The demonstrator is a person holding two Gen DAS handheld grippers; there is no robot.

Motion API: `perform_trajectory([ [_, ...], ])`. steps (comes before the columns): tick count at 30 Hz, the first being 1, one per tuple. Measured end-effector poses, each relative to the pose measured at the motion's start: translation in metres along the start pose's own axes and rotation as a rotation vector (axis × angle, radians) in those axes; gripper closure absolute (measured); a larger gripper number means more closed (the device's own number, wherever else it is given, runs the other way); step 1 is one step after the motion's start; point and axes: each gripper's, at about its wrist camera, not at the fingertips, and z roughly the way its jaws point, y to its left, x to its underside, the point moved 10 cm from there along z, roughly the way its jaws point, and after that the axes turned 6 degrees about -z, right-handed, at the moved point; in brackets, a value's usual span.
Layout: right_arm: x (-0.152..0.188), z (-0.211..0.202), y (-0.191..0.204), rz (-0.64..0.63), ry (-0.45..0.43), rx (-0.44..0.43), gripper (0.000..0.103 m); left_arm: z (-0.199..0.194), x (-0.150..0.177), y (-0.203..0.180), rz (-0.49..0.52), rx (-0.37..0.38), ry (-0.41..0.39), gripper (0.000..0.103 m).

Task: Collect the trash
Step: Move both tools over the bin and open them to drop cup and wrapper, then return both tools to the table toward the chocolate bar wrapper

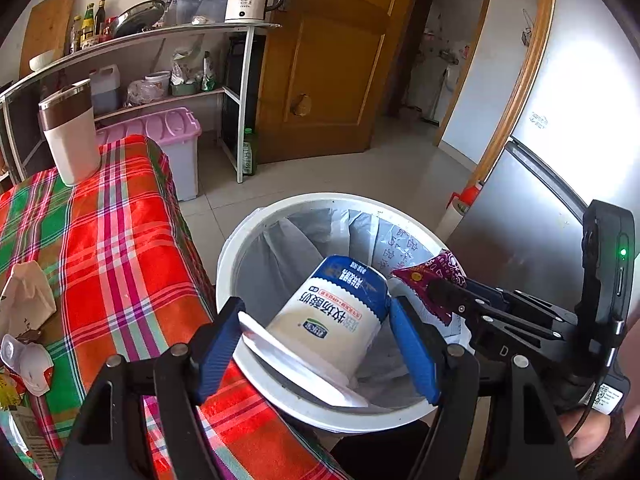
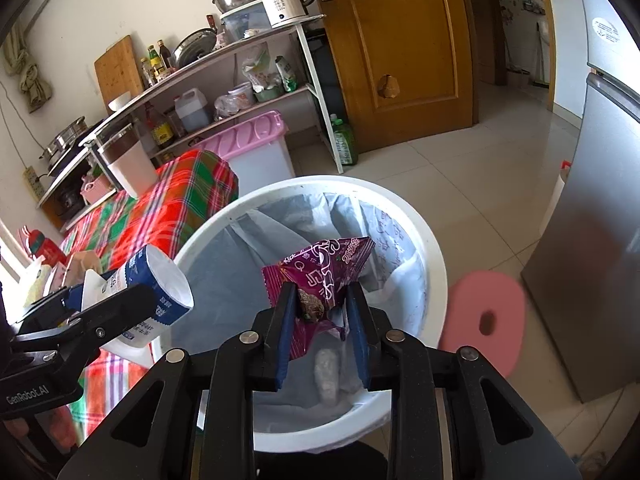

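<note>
My left gripper has its blue pads clamped on the sides of the white-and-blue yogurt cup, tipped with its open rim toward me, right over the mouth of the white trash bin that stands beside the plaid-covered table. On the other side, my right gripper sits narrow around the crumpled purple snack wrapper, which hangs over the bin's grey liner bag, though I cannot tell how firmly the pads bite it.

Lined bin mouth open; table crowds one side.
</note>
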Motion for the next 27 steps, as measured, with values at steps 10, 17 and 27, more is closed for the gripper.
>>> perform_trajectory([
  [10, 0.005, 0.0, 0.008, -0.038, 0.014, 0.005, 0.057, -0.01, 0.0, 0.01, -0.011, -0.012, -0.01, 0.023],
  [17, 0.001, -0.011, 0.022, -0.052, -0.018, 0.002, 0.056, -0.03, 0.001, 0.02, -0.019, -0.018, -0.043, 0.022],
  [27, -0.001, -0.025, 0.052, -0.068, -0.053, -0.047, 0.056, -0.064, 0.009, 0.049, -0.048, -0.069, -0.093, 0.022],
])
